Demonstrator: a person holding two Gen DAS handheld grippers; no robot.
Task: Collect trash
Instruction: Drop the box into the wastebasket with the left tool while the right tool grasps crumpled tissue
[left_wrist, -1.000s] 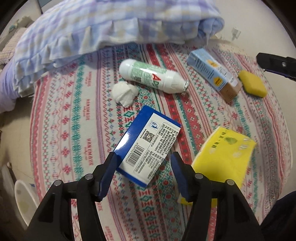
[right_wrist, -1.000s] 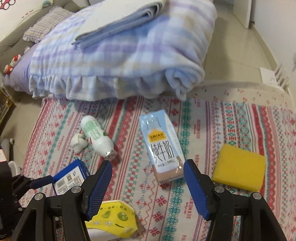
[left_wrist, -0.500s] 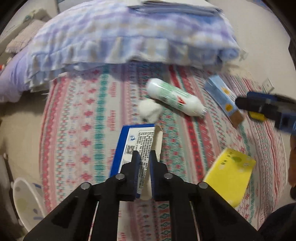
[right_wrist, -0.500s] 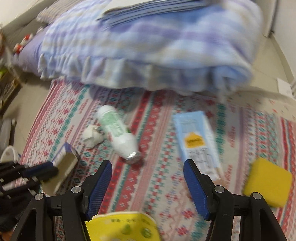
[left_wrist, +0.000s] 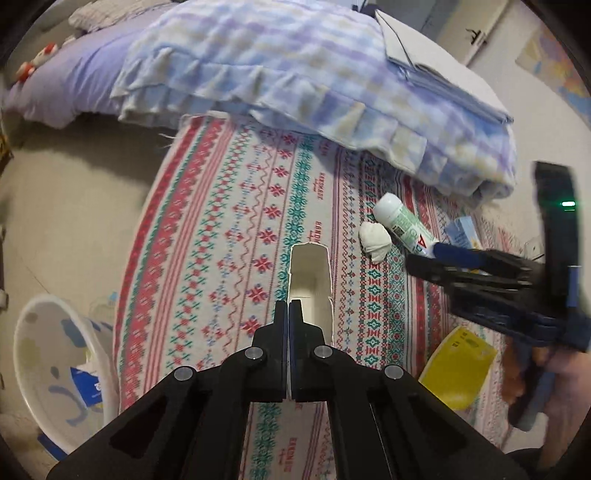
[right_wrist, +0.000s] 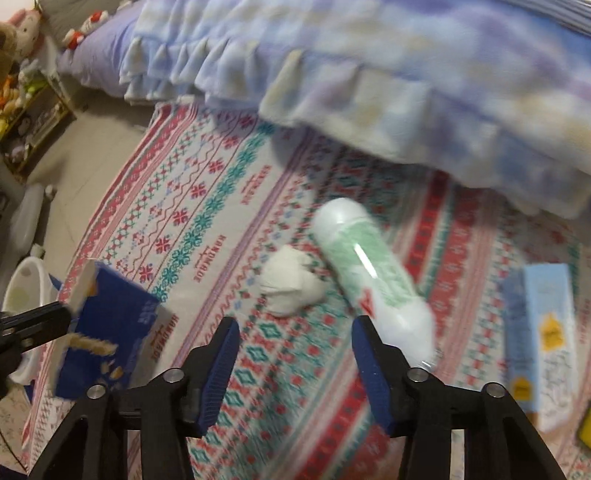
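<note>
My left gripper (left_wrist: 288, 306) is shut on a blue cardboard box (left_wrist: 309, 280), held end-on above the patterned rug (left_wrist: 229, 229); its open white end faces forward. The right wrist view shows that blue box (right_wrist: 110, 332) lifted at lower left. My right gripper (right_wrist: 293, 354) is open, low over the rug, just short of a crumpled white tissue (right_wrist: 290, 290) and a white-and-green bottle (right_wrist: 373, 277) lying on its side. The right gripper (left_wrist: 439, 258) reaches in from the right of the left wrist view, near the bottle (left_wrist: 404, 227) and tissue (left_wrist: 375, 240).
A white bin (left_wrist: 48, 373) with a blue scrap inside stands on the floor left of the rug. A pale blue milk carton (right_wrist: 546, 339) and a yellow packet (left_wrist: 458, 367) lie on the rug. A folded checked quilt (left_wrist: 295, 81) overhangs the rug's far side.
My left gripper shut on the blue box, lifted it and swung left toward the bin. My right gripper moved forward and left, from over the milk carton toward the tissue and bottle.
</note>
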